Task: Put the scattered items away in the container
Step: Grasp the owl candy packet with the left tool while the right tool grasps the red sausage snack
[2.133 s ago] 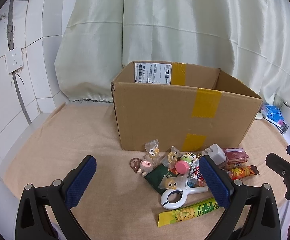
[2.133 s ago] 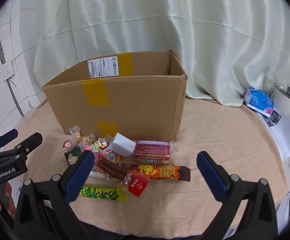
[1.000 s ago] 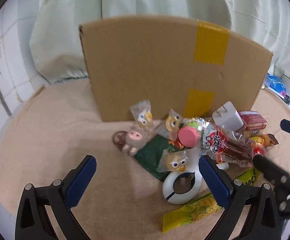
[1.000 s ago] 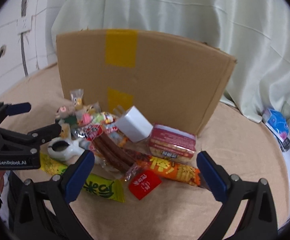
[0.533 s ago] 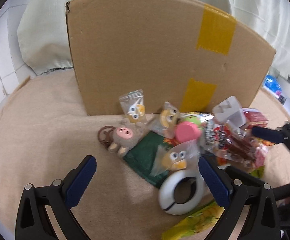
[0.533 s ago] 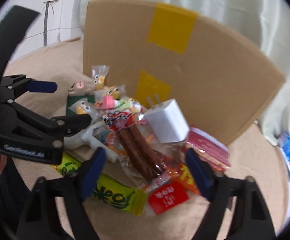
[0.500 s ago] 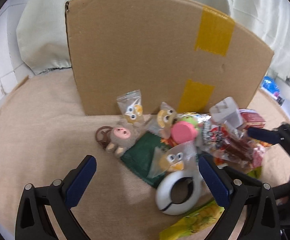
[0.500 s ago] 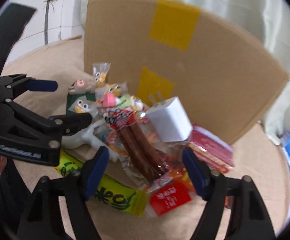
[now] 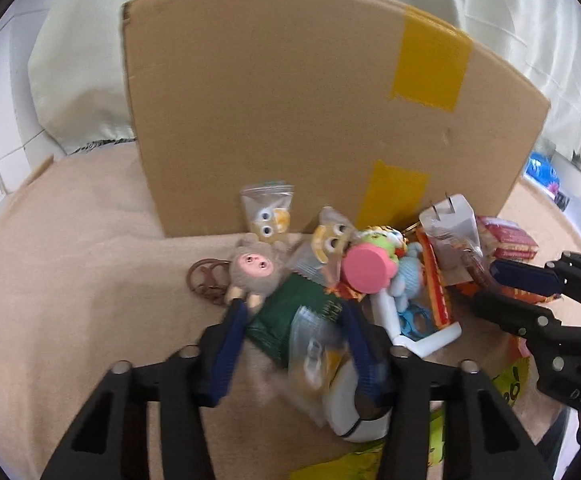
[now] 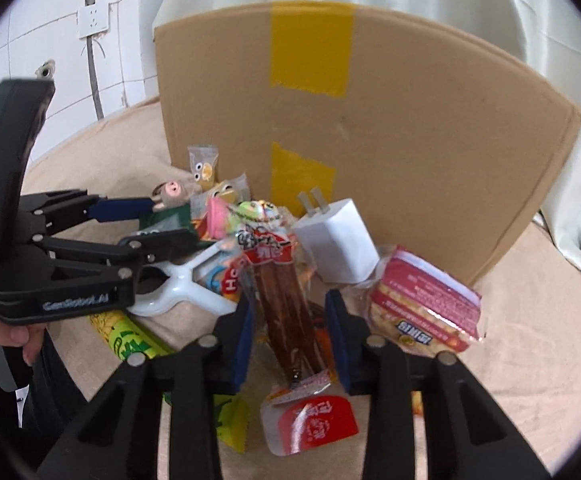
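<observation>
Your left gripper (image 9: pixel 294 320) is closing around a small clear toy packet (image 9: pixel 310 364), blurred, pads not visibly pressing. Your right gripper (image 10: pixel 290 328) is closing around the sausage-stick packet (image 10: pixel 286 300), contact unclear. The scattered pile sits on the beige cloth (image 9: pixel 70 280), against the cardboard box (image 9: pixel 290 100).
</observation>
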Demonstrator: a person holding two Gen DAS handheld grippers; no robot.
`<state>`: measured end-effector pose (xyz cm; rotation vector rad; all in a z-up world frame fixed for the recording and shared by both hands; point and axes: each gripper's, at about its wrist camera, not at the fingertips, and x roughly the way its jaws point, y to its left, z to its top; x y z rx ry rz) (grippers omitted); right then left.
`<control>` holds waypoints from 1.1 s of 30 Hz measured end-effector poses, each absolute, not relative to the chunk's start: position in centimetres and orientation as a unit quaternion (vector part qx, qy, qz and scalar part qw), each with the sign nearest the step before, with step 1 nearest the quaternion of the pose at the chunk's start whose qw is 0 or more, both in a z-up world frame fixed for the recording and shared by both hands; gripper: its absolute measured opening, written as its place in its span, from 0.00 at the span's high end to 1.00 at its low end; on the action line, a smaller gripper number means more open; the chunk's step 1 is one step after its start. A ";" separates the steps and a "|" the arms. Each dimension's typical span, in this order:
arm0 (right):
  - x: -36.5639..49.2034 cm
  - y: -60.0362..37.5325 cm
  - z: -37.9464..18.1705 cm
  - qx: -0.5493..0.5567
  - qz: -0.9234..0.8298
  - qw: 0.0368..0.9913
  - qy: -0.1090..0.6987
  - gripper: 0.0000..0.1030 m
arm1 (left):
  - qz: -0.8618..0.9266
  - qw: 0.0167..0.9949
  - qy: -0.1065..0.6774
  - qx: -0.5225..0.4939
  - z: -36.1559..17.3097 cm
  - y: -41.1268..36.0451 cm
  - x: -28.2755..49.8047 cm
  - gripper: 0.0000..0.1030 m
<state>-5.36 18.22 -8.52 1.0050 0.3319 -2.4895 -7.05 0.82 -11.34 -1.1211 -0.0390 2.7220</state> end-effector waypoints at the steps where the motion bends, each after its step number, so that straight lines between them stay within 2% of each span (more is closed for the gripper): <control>1: -5.3 18.4 -8.5 0.361 -0.900 0.215 0.116 0.65 | 0.919 0.102 -0.019 -0.380 -11.3 0.5 -7.1 0.58; 3: -5.2 18.3 -8.6 0.360 -0.901 0.213 0.110 0.65 | 0.919 0.109 -0.032 -0.377 -11.3 -0.2 -7.0 0.65; 14: -4.8 18.7 -8.7 0.362 -0.901 0.207 0.116 0.65 | 0.912 0.125 -0.050 -0.388 -10.0 -1.9 -5.2 0.64; 30: -4.0 19.7 -8.4 0.369 -0.899 0.209 0.110 0.63 | 0.910 0.119 0.011 -0.398 -11.7 -0.7 -3.2 0.65; 31: -4.1 19.7 -8.4 0.369 -0.899 0.209 0.110 0.63 | 0.911 0.123 0.014 -0.394 -11.8 -0.7 -3.2 0.66; 32: -4.1 19.7 -8.4 0.368 -0.899 0.209 0.111 0.63 | 0.912 0.124 0.010 -0.392 -11.9 -0.9 -3.3 0.74; 33: -4.1 19.7 -8.4 0.369 -0.899 0.209 0.110 0.64 | 0.913 0.122 0.003 -0.389 -11.9 -1.2 -3.4 0.77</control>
